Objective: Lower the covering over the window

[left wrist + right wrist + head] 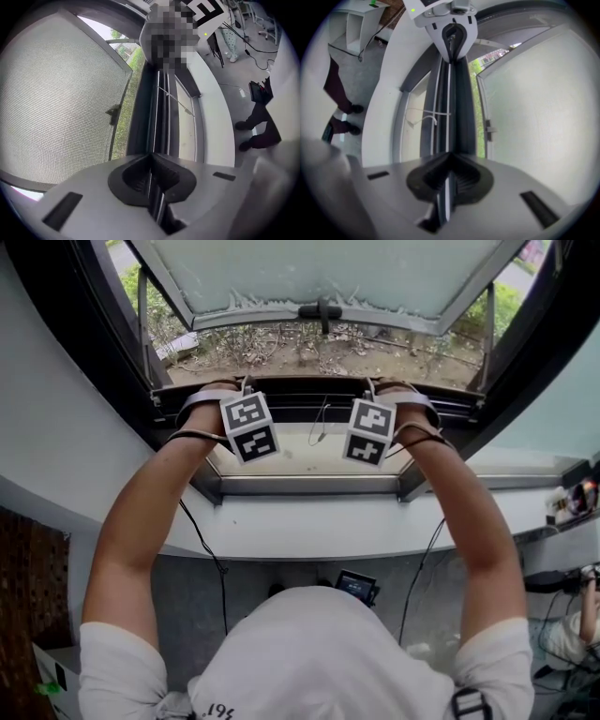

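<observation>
- The covering shows only as its dark bottom bar (319, 401), which runs from 9 to 3 o'clock across the upper middle of the head view. It hangs above the window's lower frame, not yet down on it. I cannot make out the sheet behind the bar.
- The left gripper (228, 395) is clenched on a thin lip of the bar near its 9 o'clock end. In the left gripper view the ribbed jaws (152, 177) pinch that pale edge, and the bar (161, 108) runs off toward 12 o'clock.
- The right gripper (391, 395) bites the same lip toward the 3 o'clock end. In the right gripper view its jaws (449, 182) are tight on the strip and the bar (450, 103) leads up to 12 o'clock.
- Handling, as I judge it: the bar looks stiff and light, but the lip is narrow and smooth, so a pinch could slide off. It is best held where it is now, one grip near each end, so the bar stays level and does not jam in its side tracks.
- Count: one bar and two grippers, each with one marker cube.
- Also one thin cord (321, 425) dangling at the bar's middle, and one open pane (319, 273) at 12 o'clock carrying one handle (321, 311).
- One white ledge (309, 531) lies at 6 o'clock of the bar.
</observation>
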A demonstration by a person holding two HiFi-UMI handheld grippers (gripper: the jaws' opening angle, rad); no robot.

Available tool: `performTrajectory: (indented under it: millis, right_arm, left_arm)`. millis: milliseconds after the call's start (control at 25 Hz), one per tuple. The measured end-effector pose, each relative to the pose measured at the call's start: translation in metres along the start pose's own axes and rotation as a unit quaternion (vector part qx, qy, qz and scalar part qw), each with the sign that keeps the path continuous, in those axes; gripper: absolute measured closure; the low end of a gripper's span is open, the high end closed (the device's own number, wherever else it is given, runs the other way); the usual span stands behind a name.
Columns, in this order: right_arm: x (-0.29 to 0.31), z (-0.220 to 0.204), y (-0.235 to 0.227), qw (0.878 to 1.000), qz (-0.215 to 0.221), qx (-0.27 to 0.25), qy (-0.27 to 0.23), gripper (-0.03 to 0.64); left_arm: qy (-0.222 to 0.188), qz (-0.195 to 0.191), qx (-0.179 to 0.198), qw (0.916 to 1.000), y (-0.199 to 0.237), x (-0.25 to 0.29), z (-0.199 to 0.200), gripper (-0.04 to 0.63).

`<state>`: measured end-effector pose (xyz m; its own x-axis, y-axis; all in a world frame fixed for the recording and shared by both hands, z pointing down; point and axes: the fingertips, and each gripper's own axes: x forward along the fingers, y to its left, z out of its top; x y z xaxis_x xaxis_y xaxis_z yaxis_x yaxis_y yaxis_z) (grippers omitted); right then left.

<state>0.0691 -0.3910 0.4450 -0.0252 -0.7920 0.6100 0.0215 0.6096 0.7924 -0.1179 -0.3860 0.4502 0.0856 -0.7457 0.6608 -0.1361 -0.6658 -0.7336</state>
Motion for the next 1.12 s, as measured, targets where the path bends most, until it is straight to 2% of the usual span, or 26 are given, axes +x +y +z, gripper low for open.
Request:
performTrajectory:
  millis: [200,440,600,680,800,1120]
  right_arm:
    - [0.007,0.000,0.014,1.000,0.028,0.000,0.002,0.584]
    - [0.015,0.000,0.033,0.996,0.088,-0.004,0.006,0.581]
    - [0.017,0.000,0.039,0.994,0.108,-0.004,0.007,0.572]
    - [0.016,0.001,0.042,0.992,0.126,-0.003,0.008,0.533]
    - [0.015,0.001,0.047,0.990,0.141,-0.005,0.009,0.491]
    - [0.013,-0.001,0.050,0.988,0.151,-0.017,0.027,0.489]
  left_arm:
    - [0.004,-0.031,-0.010,0.9995,-0.014,0.008,-0.002,0.572]
    - [0.006,-0.088,-0.024,0.9958,-0.033,0.017,-0.004,0.559]
    - [0.002,-0.108,-0.027,0.9938,-0.038,0.019,-0.005,0.543]
    - [0.001,-0.118,-0.029,0.9925,-0.038,0.019,-0.006,0.537]
    - [0.002,-0.125,-0.028,0.9917,-0.040,0.018,-0.005,0.529]
    - [0.006,-0.121,-0.022,0.9924,-0.041,0.017,-0.005,0.529]
